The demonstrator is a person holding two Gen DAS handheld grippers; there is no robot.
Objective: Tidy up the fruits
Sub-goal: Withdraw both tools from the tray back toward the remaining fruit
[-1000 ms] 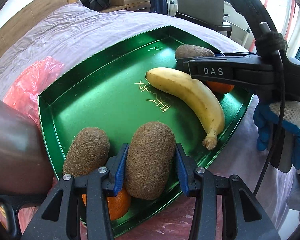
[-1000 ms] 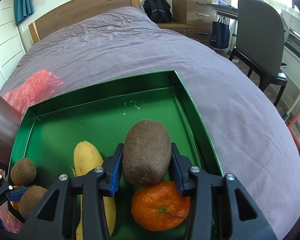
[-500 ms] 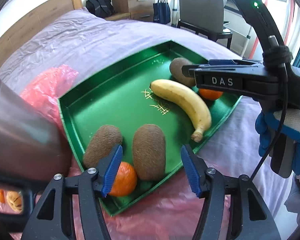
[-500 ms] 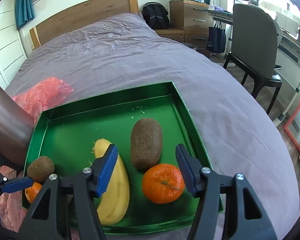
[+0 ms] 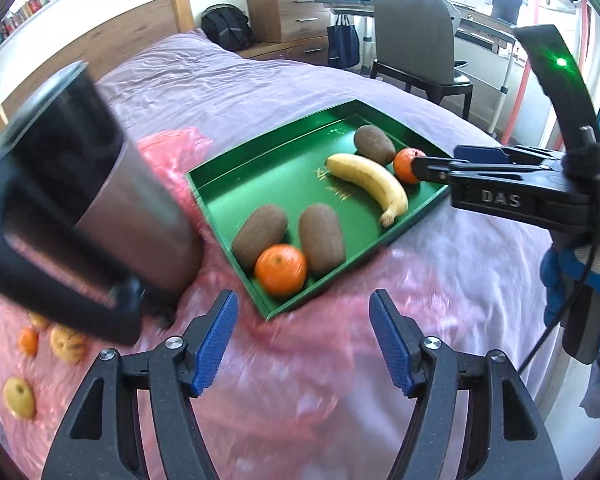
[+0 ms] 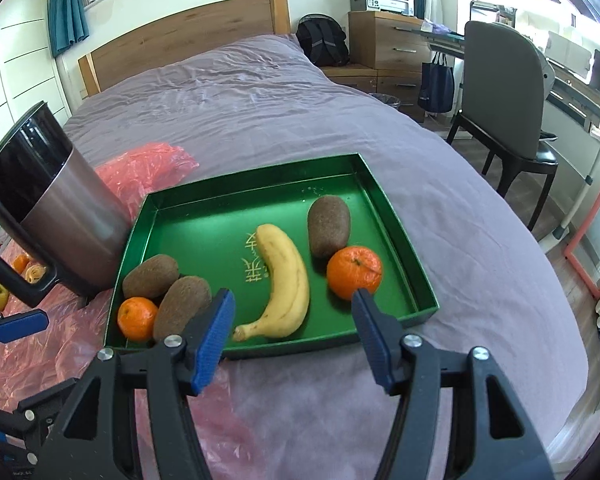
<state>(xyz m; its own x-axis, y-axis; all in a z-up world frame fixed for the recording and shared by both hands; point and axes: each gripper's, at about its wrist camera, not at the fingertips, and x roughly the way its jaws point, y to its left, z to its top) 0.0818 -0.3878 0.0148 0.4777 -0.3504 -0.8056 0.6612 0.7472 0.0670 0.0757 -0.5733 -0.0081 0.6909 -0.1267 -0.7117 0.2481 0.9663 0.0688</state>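
A green tray [image 5: 260, 152] lies on the purple bed with three brown kiwis, two oranges and a banana [image 5: 368, 180] in it. My left gripper [image 5: 302, 300] hangs above the tray's near corner, its jaws opening with nothing between them. Just beyond it lie two kiwis [image 5: 321, 236] and an orange [image 5: 281, 269]. My right gripper [image 6: 293, 296] is open and empty over the tray's near rim [image 6: 340, 338]. Ahead of it are the banana [image 6: 286, 280], an orange [image 6: 354, 272] and a kiwi [image 6: 328, 226].
A steel bin [image 6: 60, 208] with a black handle stands left of the tray on pink plastic sheeting [image 5: 340, 320]. Loose fruits [image 5: 20, 398] lie on the plastic at far left. A grey chair [image 6: 500, 92] and a desk stand past the bed's right edge.
Both grippers let go of their kiwis, opened, and drew back and up from the tray. The kiwis now rest in the tray.
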